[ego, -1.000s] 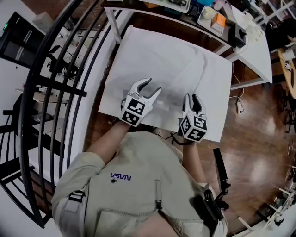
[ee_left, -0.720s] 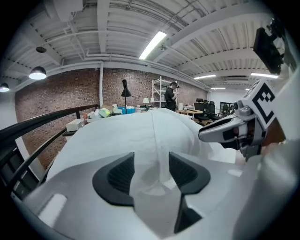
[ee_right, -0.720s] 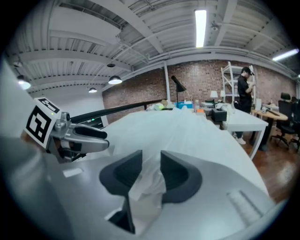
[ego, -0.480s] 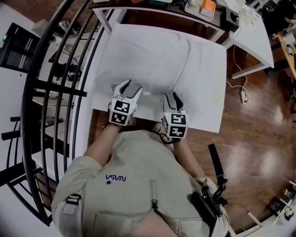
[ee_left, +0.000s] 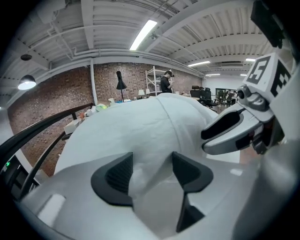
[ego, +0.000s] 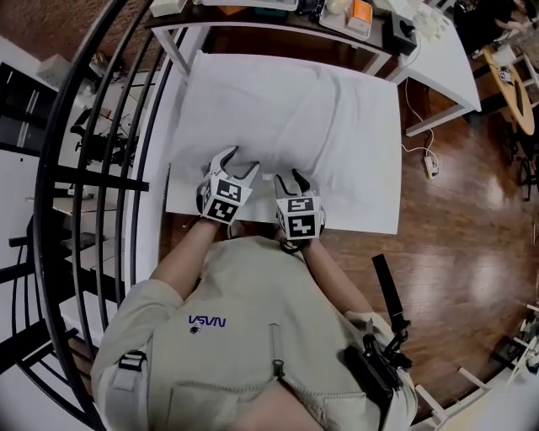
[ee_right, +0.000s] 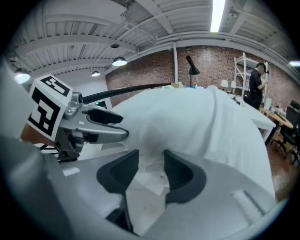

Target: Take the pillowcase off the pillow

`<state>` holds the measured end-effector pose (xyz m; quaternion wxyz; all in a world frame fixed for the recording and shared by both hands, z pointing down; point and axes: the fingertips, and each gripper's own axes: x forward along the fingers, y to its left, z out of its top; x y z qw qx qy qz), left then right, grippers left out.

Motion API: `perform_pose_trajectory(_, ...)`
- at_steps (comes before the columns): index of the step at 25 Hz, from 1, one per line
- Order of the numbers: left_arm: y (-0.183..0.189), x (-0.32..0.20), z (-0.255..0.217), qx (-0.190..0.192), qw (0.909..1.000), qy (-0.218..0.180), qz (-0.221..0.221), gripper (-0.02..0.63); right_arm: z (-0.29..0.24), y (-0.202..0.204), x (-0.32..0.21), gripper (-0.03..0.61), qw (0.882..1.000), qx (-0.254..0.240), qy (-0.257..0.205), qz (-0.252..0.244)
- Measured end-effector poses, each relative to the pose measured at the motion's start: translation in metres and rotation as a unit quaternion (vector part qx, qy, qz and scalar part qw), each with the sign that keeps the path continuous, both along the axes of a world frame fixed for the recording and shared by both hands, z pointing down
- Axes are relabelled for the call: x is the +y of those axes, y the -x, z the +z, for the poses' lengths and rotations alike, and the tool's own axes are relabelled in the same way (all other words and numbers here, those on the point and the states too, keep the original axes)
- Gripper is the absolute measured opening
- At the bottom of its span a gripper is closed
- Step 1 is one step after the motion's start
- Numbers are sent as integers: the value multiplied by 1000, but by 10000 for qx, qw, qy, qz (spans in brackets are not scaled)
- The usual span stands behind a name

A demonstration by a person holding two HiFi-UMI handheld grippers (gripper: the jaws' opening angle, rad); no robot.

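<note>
1. Pillowcase [ego: 278, 118], white and creased, covers the pillow, which lies flat on a white desk [ego: 375, 210]. Its near edge runs just inside the desk's near edge, in front of the person.
2. Left hand-held gripper [ego: 242, 160] sits at that near edge, over the pillow's left half. Its jaws stand apart and have just been opening. A raised fold of the pillowcase lies between them, not clamped.
3. Right hand-held gripper [ego: 290, 177] is at the same edge, nearer the pillow's middle. Its jaws are also apart and have just been opening, with crumpled white fabric between them.
4. The two hand-held grippers are just beside each other and do not touch.
5. Open desk: a bare strip runs along the pillow's right side, and a narrower one along the near edge.
6. Left side is tight: the pillow comes close to the desk's left edge, and a black railing [ego: 93, 143] curves past just beyond it.
7. Beyond the far edge is a second, cluttered desk [ego: 278, 10].
8. To the right, the wooden floor [ego: 472, 219] is open, with a cable [ego: 417, 126] trailing near the desk's corner.
</note>
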<state>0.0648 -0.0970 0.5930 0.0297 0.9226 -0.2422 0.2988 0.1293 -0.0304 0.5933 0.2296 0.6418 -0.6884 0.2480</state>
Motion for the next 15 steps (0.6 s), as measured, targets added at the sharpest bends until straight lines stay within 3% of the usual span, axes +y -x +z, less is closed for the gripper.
perform_pose_trajectory(1,0,-1,5,-41,10000,3,31,252,4,2,-4,173,10000,44,64,20)
perform_pose_trajectory(7,-1,5,1,-37,9994,24,341,35,4,1,-18,151,9985,490,166,150)
perform_pose_trajectory(9,-2,8,-7,67,9993,16,369,21,0,-6,-17,31,9973,662,94,299)
perform_pose_trajectory(10,-2,9,-11,143,9992,20,367,20,-2,-8,-15,9,9969,705,71,346)
perform_pose_trajectory(15,6,4,-43,629,9979,-7,151,17,-19,-12,-1,6,9953,741,-210,592)
